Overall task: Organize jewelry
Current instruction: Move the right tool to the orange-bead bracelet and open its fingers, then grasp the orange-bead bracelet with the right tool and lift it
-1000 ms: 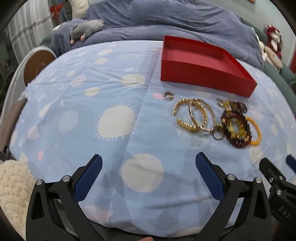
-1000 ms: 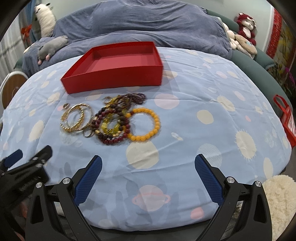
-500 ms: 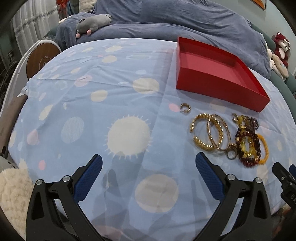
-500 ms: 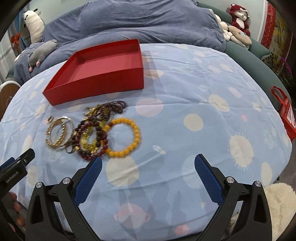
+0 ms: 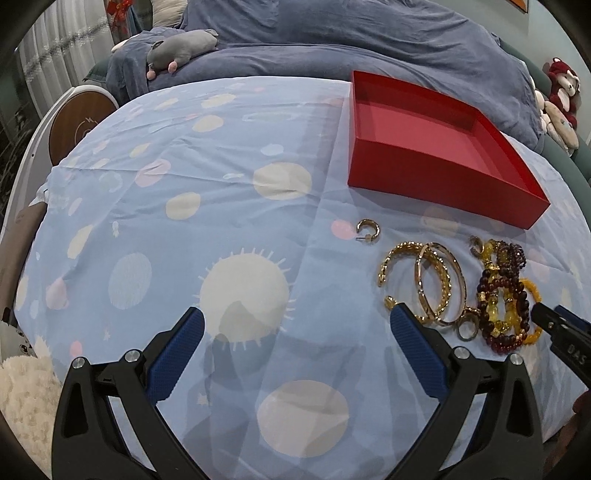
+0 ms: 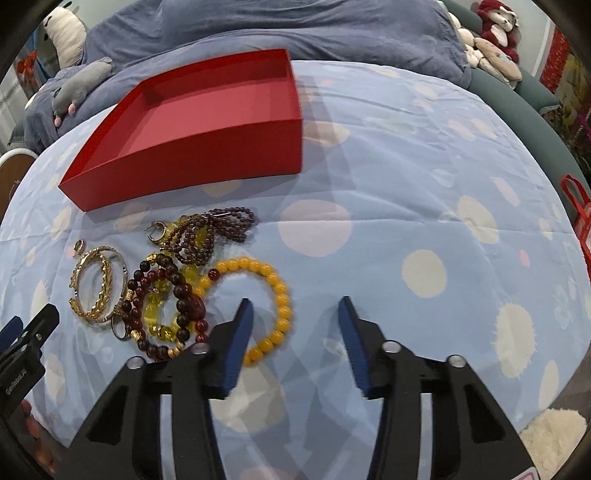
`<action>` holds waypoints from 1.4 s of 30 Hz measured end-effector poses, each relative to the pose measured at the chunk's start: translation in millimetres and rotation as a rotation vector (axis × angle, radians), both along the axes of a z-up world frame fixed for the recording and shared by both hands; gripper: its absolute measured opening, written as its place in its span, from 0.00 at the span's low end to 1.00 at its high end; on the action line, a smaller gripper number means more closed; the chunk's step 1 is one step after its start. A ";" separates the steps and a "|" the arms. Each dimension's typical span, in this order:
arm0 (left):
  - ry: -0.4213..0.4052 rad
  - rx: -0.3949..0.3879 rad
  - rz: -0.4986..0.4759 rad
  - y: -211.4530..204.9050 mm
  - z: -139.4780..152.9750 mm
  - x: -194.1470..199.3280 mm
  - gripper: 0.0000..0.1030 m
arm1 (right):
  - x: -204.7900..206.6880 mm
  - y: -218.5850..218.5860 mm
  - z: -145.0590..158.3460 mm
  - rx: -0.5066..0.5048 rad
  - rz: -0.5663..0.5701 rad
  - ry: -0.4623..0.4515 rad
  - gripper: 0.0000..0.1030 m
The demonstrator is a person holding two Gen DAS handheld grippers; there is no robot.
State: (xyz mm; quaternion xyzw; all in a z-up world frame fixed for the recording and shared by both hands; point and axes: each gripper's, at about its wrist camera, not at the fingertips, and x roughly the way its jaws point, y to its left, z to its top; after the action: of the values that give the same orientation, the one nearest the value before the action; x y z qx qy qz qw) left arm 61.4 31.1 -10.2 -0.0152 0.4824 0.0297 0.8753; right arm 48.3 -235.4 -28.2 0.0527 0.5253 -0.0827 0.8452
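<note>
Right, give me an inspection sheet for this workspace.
Surface: blue patterned sheet, wrinkled.
Job's things: red tray holds nothing; yellow bead bracelet, dark bead bracelets, gold bangles and a small gold hoop lie loose in front of it.
Clutter: nothing seen on the sheet.
Grippers: left hand-held gripper open, over bare sheet; right hand-held gripper has just been closing, nothing pressed between its pads, its left finger over the yellow bead bracelet's ring.
Cables: nothing seen.
Surroundings: blue duvet, grey plush toy, stuffed toys.
</note>
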 end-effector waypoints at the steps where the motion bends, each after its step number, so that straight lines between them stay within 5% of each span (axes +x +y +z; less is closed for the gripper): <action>1: 0.001 -0.001 -0.002 -0.5 -0.1 0.9 0.93 | 0.0 2.1 0.3 -0.002 0.003 -0.010 0.39; 4: -0.004 -0.014 -0.016 -1.9 1.7 2.4 0.93 | 2.5 3.4 -0.1 0.013 0.018 -0.020 0.27; 6: -0.006 -0.019 -0.024 -4.0 2.6 2.8 0.93 | 2.4 3.7 0.0 0.030 0.029 -0.023 0.07; 21: -0.038 -0.045 -0.136 -42.9 8.6 19.2 0.90 | -15.6 -15.1 20.3 0.078 -0.010 -0.065 0.07; 32: -0.011 -0.061 -0.199 -65.1 -1.0 29.1 0.63 | -16.9 -23.0 8.9 0.140 -0.035 -0.037 0.07; 42: -0.013 -0.111 -0.189 -54.6 2.6 29.6 0.53 | -17.7 -24.7 1.7 0.163 -0.044 -0.020 0.07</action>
State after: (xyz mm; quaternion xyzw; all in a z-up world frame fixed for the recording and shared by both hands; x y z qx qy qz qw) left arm 91.0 -23.5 -7.6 -0.0182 0.4767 -0.0801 0.8752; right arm 30.6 -260.1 -26.5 0.1335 0.5205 -0.0575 0.8414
